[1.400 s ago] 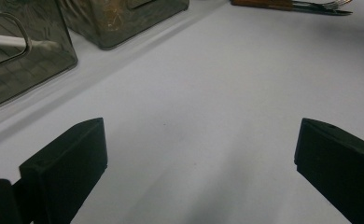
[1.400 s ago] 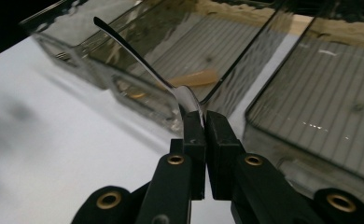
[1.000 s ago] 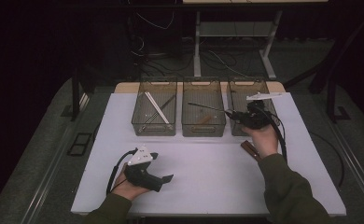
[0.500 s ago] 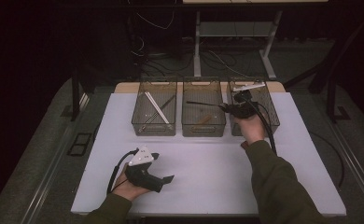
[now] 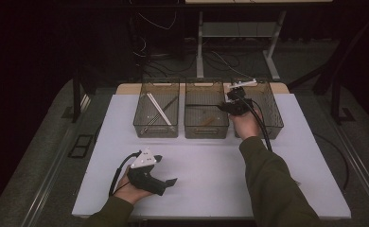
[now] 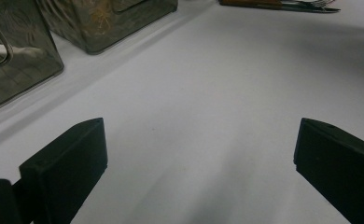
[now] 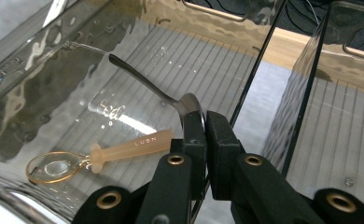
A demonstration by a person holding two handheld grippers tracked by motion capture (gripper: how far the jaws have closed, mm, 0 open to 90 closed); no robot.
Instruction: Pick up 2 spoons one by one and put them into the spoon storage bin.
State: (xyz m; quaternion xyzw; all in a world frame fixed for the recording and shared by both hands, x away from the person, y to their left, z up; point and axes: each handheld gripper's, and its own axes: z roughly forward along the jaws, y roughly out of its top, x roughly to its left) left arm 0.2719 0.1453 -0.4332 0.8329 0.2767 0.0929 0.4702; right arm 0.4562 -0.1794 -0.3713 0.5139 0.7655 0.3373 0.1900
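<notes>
- Dark metal: a spoon (image 7: 152, 91) is pinched by its bowl end between the two black jaws of the right gripper (image 7: 203, 128), and its thin handle runs away from the jaws toward the upper left of the right gripper view.
- The jaws are clenched on the spoon, the pads almost meeting with only the thin metal between them.
- The spoon hangs over the middle bin (image 5: 206, 130), a clear plastic one with a ribbed floor; in the high view its handle shows as a dark line (image 5: 202, 105) across that bin's open top.
- Below the spoon, on the bin's floor, lies a spoon with a pale plastic handle and an amber bowl (image 7: 101, 156), well apart from the jaws.
- The right hand (image 5: 245, 124) reaches forward over the right bin (image 5: 272, 120), forearm stretched out from the bottom of the high view, and the right gripper (image 5: 225, 106) points leftward across the wall between the two bins.
- The left gripper (image 5: 171, 182) rests low on the white table (image 5: 220, 175), near its front edge, held in the left hand (image 5: 133, 187).
- Its jaws are released and stand wide apart with bare tabletop between them.
- The left bin (image 5: 156, 127) holds a white stick and a dark one.
</notes>
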